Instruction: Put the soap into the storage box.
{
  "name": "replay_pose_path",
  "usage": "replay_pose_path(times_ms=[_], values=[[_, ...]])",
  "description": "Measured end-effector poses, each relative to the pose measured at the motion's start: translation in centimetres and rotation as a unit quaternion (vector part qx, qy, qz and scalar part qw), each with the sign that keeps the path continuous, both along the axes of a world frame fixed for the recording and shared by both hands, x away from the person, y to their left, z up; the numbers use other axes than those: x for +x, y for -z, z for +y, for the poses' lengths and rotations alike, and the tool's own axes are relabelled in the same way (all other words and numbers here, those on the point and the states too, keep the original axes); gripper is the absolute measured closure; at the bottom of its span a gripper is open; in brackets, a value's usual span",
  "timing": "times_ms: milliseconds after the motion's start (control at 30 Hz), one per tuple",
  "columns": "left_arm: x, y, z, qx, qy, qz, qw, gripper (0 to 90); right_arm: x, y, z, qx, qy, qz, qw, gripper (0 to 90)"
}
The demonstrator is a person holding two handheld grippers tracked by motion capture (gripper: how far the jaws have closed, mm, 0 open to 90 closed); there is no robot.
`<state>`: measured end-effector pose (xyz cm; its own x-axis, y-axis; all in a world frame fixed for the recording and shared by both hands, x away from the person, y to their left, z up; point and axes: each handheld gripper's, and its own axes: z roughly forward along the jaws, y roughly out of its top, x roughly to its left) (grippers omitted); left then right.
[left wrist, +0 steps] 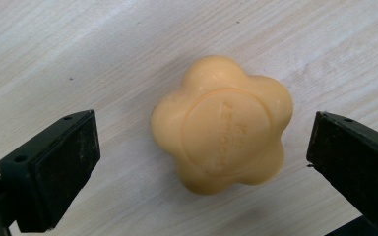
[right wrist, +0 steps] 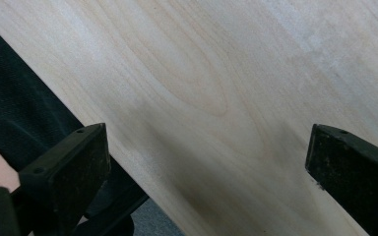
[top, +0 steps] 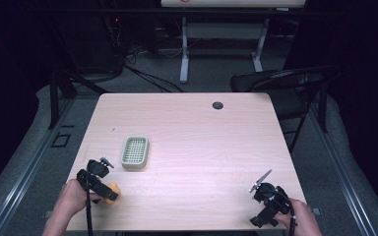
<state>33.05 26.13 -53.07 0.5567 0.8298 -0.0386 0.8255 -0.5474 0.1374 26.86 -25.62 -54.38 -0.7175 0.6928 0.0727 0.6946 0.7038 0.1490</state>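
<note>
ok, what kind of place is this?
Probably a lab or recording workspace: a bare wooden table on grey carpet, a folding chair, a second desk frame and loose cables behind it.

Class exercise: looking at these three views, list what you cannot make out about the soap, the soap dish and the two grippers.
- Soap: stamped lettering blurred, left gripper view; partly behind the left gripper, high view.
- Soap dish: grid detail too small, high view.
- Right gripper: fingers cut off by the bottom edge, right gripper view.
</note>
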Motion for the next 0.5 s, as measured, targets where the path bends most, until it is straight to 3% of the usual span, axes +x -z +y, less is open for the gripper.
replay_pose_path(times_ms=[233,367,500], values=[[0.18,0.61,-0.4,0.002,0.007,0.009,0.9999,1.4,-0.02,0.03,-0.02,0.004,0.002,0.0,1.0,2.7],[0.22,0.71,-0.28,-0.002,0.006,0.012,0.9999,14.6,-0.03,0.02,-0.02,0.006,0.002,-0.002,1.0,2.7],[0.26,0.79,-0.2,-0.007,0.005,0.015,0.9998,16.3,-0.02,0.02,0.0,0.002,0.002,0.0,1.0,2.7]])
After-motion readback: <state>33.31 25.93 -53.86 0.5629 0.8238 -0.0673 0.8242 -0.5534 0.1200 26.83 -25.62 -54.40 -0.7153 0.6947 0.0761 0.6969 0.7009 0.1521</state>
